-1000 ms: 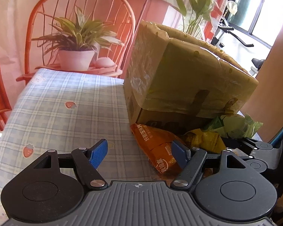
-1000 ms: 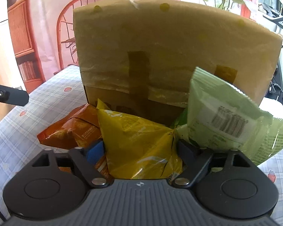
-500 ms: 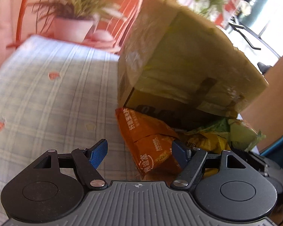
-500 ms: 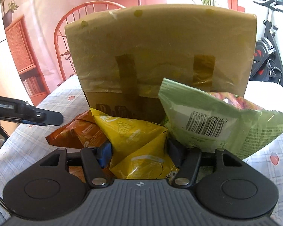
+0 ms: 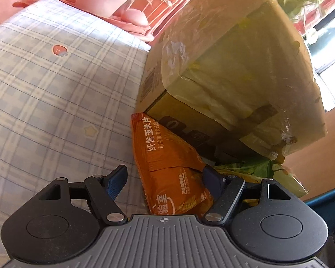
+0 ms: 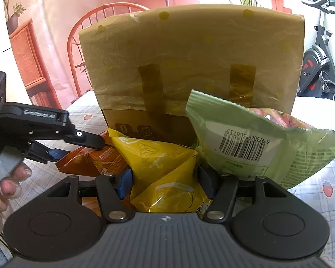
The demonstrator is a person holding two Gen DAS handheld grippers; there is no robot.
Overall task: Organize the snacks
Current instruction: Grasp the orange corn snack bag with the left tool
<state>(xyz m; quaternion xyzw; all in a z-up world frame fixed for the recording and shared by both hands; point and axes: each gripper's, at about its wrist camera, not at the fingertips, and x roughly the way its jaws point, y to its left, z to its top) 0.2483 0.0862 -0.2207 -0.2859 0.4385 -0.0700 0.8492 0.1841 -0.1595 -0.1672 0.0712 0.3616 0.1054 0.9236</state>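
The right gripper (image 6: 165, 182) is clamping a yellow chip bag (image 6: 165, 169); its blue pads (image 6: 124, 182) are pressing into the crinkled foil on both sides, the jaws having just been closing on it. Leaning just beside that bag on the right is a pale green snack bag (image 6: 263, 143), barcode facing up, and on the left an orange corn-chip bag (image 5: 169, 174) is lying on the table. All three packets are resting against the front of a cardboard box (image 6: 189, 67) wrapped in yellowish dotted paper and taped with brown strips.

The left gripper (image 5: 165, 179) is standing with its jaws apart around the orange bag: the right pad is touching the bag's edge, while the left pad is sitting clear of it over the cloth, so nothing is being squeezed. In the right wrist view a person's fingers (image 6: 9, 185) are holding that gripper at the left edge. A blue plaid tablecloth (image 5: 55, 89) with strawberry prints is covering the table.
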